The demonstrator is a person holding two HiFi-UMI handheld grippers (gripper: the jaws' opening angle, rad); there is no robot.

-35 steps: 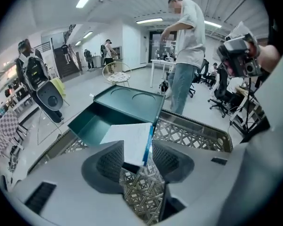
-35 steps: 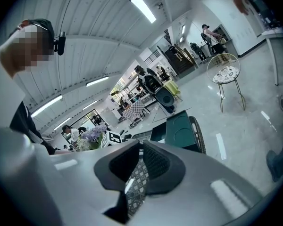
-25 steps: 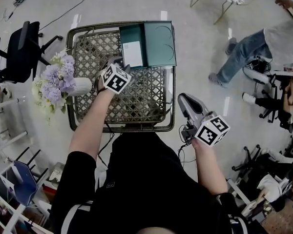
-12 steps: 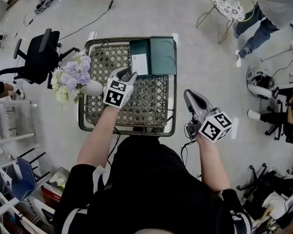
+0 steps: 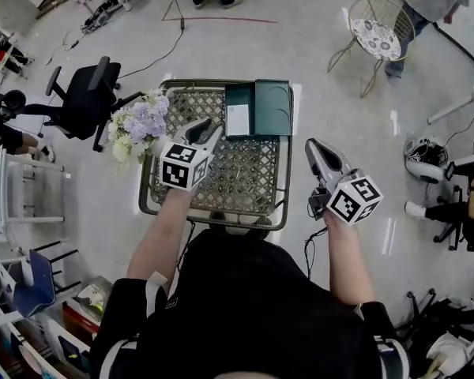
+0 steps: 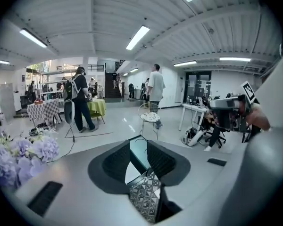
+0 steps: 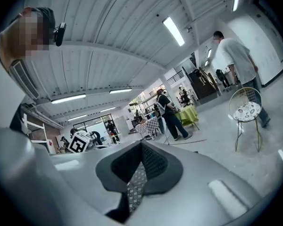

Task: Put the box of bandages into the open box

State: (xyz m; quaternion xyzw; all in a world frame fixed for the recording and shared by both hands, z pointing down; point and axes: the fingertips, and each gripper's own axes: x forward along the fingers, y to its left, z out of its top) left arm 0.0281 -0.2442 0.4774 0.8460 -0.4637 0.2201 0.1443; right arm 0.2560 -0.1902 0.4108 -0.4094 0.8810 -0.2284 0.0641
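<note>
From the head view I cannot read any print on the box of bandages [image 5: 238, 121], and I cannot tell which of the open box's 2 halves is tray and which is lid. In the left gripper view my own jaws cut off all but a white sliver of the box of bandages [image 6: 131, 171] and a strip of the open box [image 6: 139, 150]. The right gripper view shows neither. The box of bandages is a flat white rectangle lying in the left half of the open box [image 5: 271, 107], which is dark green and spread flat at the far right corner of the lattice table [image 5: 245, 181]; its right half shows plain green. A bunch of pale purple flowers [image 5: 139, 123] sits at the table's left edge. My left gripper [image 5: 208, 125] hangs above the table's middle, just short of the open box, jaws a narrow way apart with nothing gripped. My right gripper [image 5: 314, 145] is off the table's right edge, jaws closed together and holding nothing.
</note>
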